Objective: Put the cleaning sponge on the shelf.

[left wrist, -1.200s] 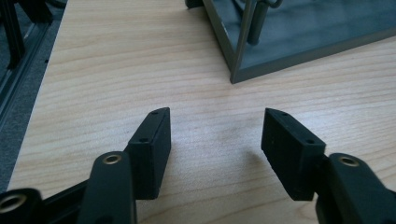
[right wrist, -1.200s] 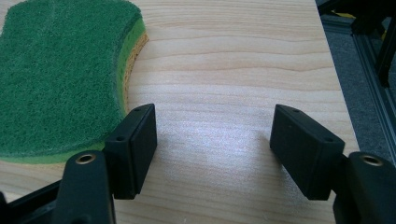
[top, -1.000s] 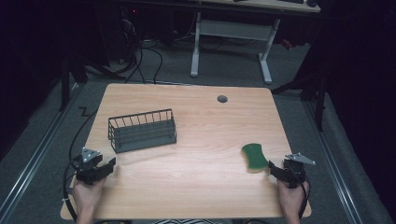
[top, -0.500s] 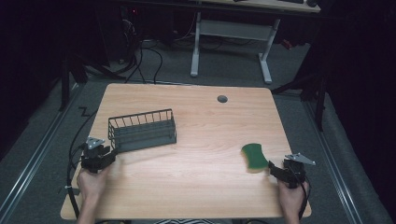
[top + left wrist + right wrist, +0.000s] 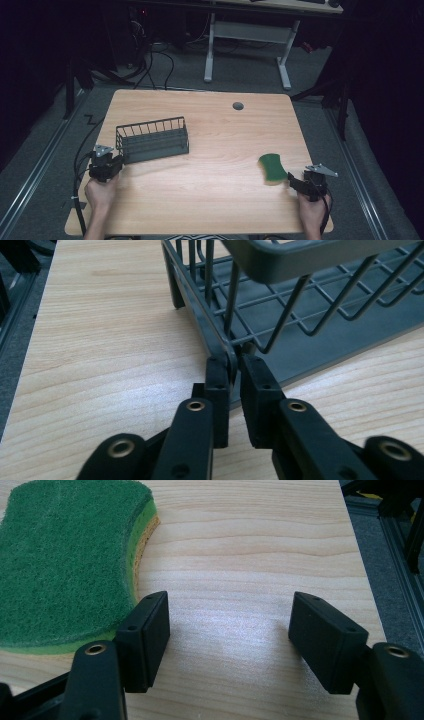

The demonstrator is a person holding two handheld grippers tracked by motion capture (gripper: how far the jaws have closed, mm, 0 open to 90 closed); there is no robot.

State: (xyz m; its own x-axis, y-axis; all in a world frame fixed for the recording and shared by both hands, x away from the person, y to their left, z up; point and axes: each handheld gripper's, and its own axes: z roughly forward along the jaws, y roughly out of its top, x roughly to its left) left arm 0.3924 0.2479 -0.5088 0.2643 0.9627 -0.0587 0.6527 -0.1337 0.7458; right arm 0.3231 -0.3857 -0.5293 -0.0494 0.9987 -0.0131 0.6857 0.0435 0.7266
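Clamping the near-left corner of the dark grey wire basket (image 5: 152, 140), your left claw (image 5: 114, 161) has just been closing, and its pads now pinch the basket's lower frame rail (image 5: 231, 357) between them. That basket is your landmark: it sits on the light wooden tabletop (image 5: 210, 200), left of the middle, long side facing you, slightly skewed. Beyond the basket and off to its right, a small round grey grommet (image 5: 238, 106) is set into the tabletop near the far edge. Well to the basket's right and nearer to you lies a green scouring sponge with a yellow underside (image 5: 272, 168), flat, scrubbing face up, waisted in outline. Your right claw (image 5: 292, 181) hangs just beside the sponge's near end, jaws wide with only bare wood between them; the sponge lies just past its left pad. Nothing lies between the basket and the sponge. The basket itself has thin upright wires, a flat rim band and a mesh floor.
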